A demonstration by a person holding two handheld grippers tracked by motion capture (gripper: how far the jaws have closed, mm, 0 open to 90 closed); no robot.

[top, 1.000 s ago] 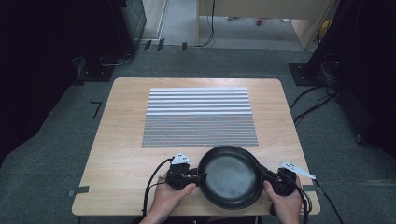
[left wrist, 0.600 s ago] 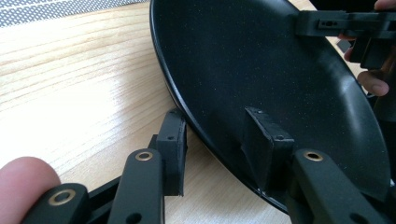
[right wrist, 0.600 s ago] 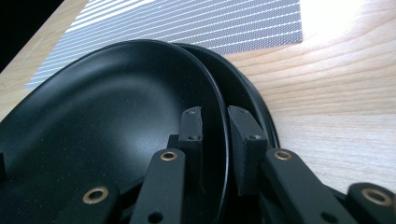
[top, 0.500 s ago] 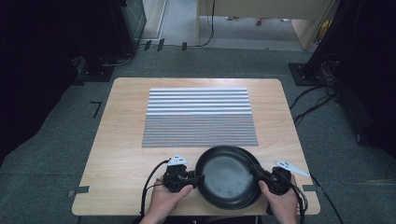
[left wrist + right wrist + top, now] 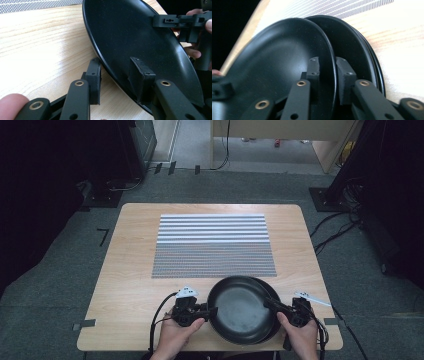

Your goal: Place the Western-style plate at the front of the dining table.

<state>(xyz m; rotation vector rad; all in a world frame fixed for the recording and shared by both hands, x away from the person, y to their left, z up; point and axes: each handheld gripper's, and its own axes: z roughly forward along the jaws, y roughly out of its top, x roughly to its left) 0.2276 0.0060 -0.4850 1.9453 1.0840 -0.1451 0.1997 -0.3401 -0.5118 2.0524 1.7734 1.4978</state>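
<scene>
A stack of black plates [image 5: 274, 296] [image 5: 355, 50] lies near the table's front edge. The top plate [image 5: 239, 307] [image 5: 130, 32] [image 5: 279, 62] sits shifted left and tilted up off the ones below. My left gripper [image 5: 212, 310] [image 5: 116, 75] straddles its left rim, one pad under the edge and one on the inner face; its jaws have just been closing onto it. My right gripper [image 5: 270, 303] [image 5: 329, 73] pinches the right rim between its pads, and its jaws have just closed a little further. A hand holds each gripper.
A grey and white striped mat [image 5: 212, 245] covers the middle and far part of the wooden table [image 5: 130, 285]. Bare wood lies to the left and right of the plates. Cables and dark stands crowd the floor around the table.
The top plate has slid slightly to the left, so a crescent of the plates beneath shows at its right side. Both hands have stayed at its rims.
</scene>
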